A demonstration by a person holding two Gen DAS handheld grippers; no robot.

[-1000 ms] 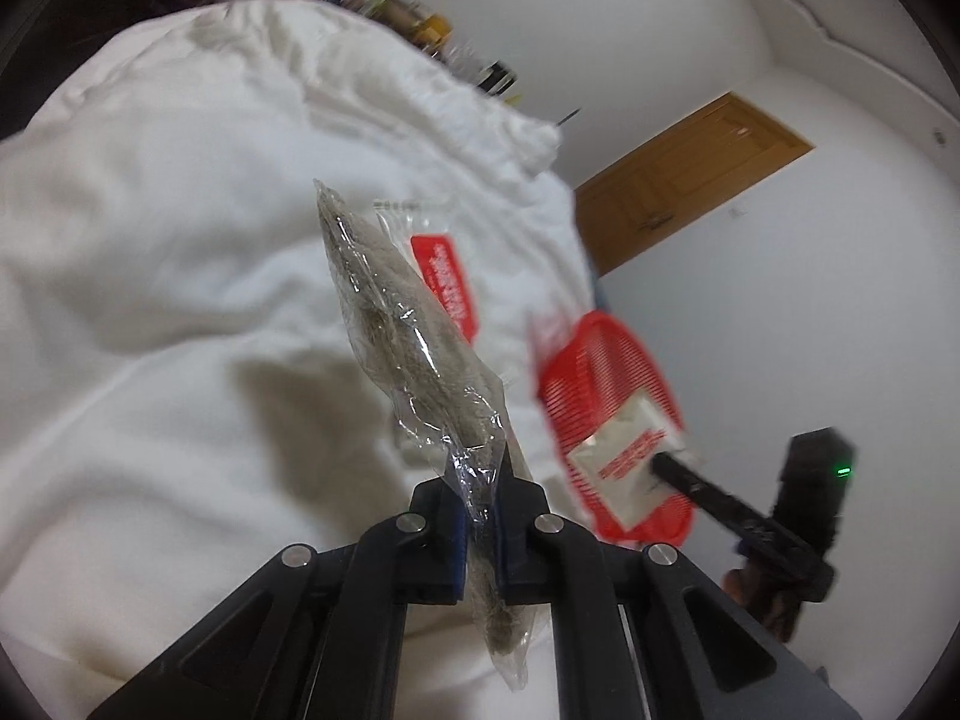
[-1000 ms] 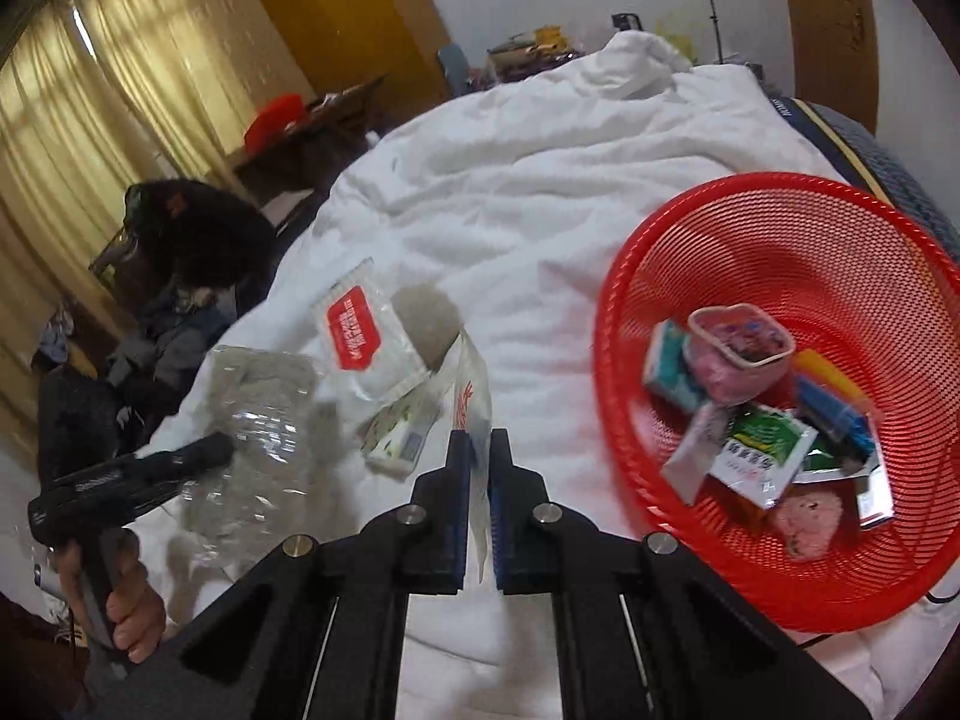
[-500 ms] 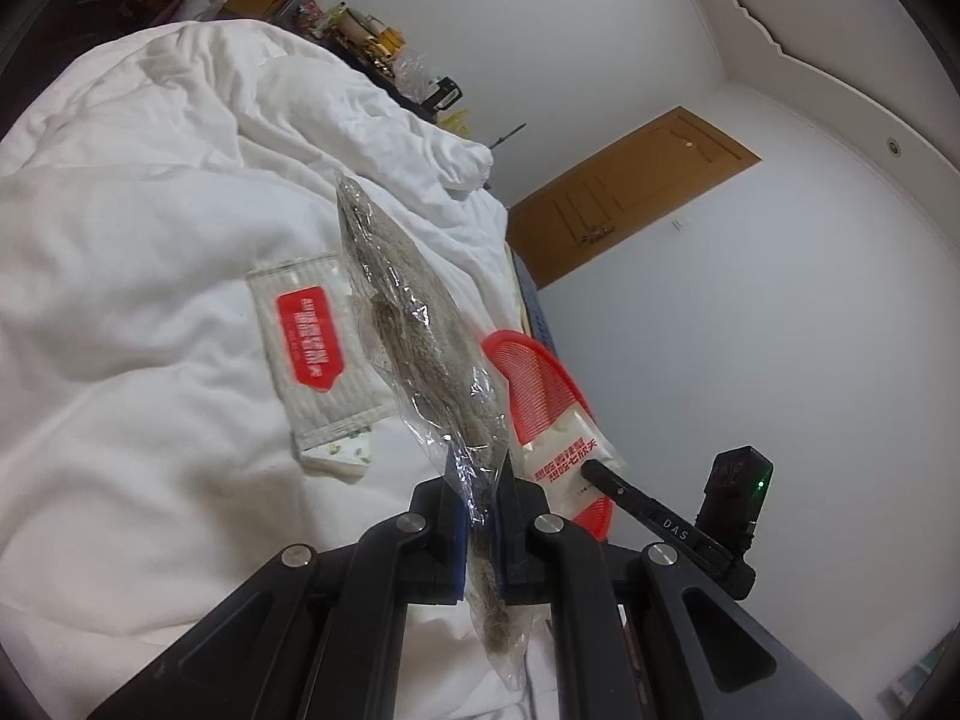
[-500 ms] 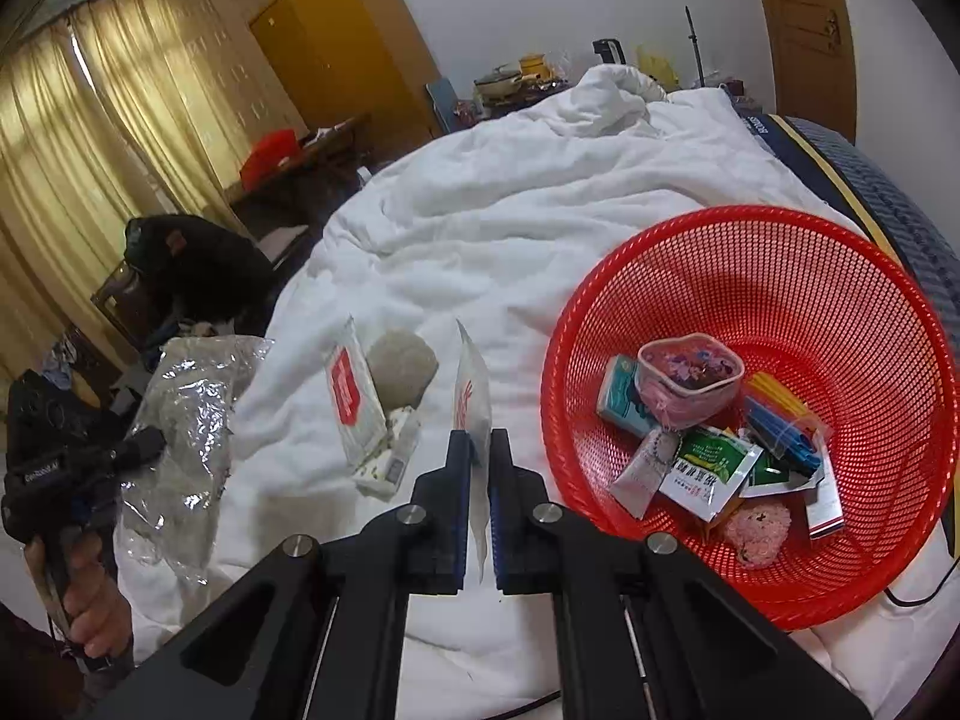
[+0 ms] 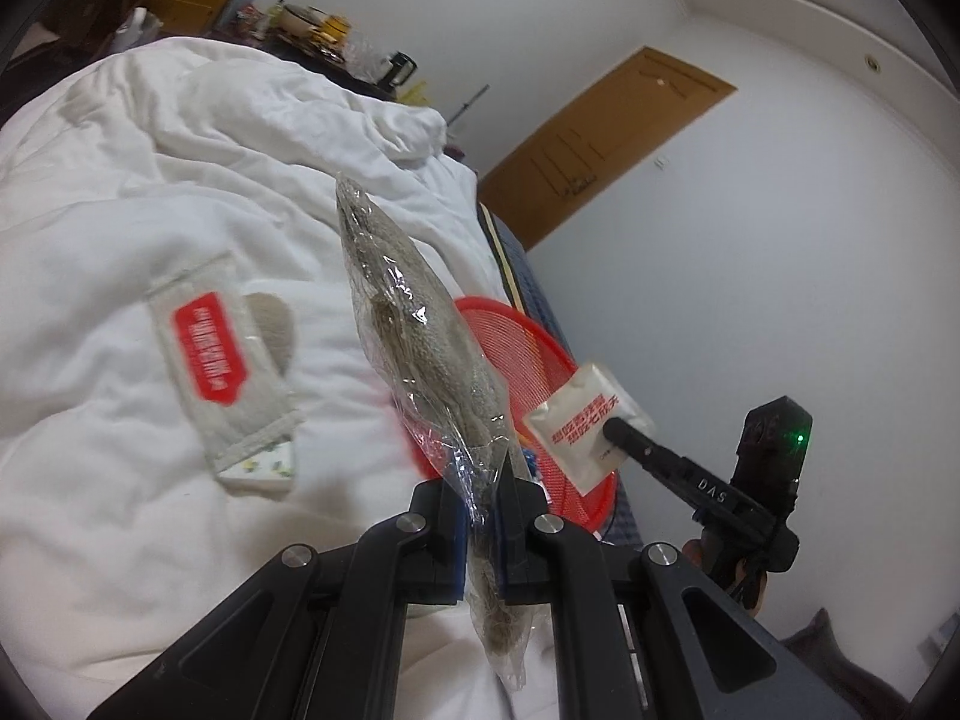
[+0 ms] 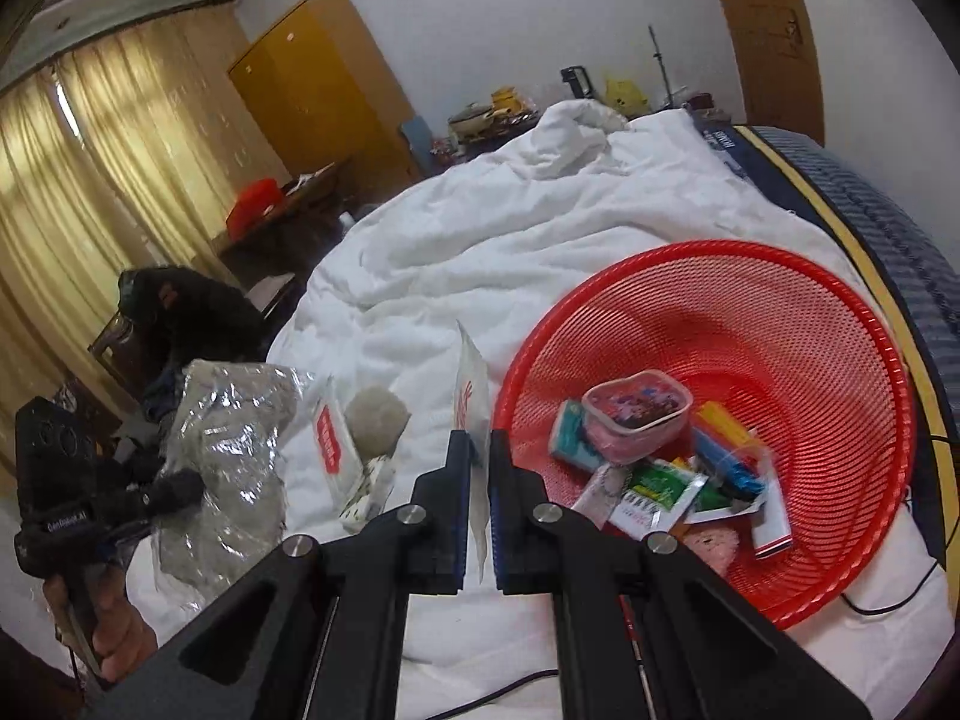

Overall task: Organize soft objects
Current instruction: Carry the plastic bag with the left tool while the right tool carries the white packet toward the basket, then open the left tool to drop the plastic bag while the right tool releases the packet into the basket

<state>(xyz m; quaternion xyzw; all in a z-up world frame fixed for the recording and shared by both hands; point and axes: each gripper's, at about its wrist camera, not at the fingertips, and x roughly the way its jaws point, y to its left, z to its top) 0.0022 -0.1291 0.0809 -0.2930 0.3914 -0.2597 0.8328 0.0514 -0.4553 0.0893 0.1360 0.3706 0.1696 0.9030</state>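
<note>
Bedroom — duvet (image 6: 510, 240), wardrobe (image 6: 318, 96).

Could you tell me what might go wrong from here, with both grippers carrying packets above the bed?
1. The left gripper pinches the long clear plastic bag of grey cloth near its lower end, so the slick film could slip.
2. The right gripper holds only the edge of the thin white sachet with red print; it may flutter and land short of the red mesh basket.
3. The basket sits near the blue mattress edge and could tip.

You have a crinkled clear plastic bag of grey-brown cloth (image 5: 420, 354) held aloft, a flat white sachet with red print (image 5: 585, 414) near the red mesh basket (image 6: 828, 324).
</note>
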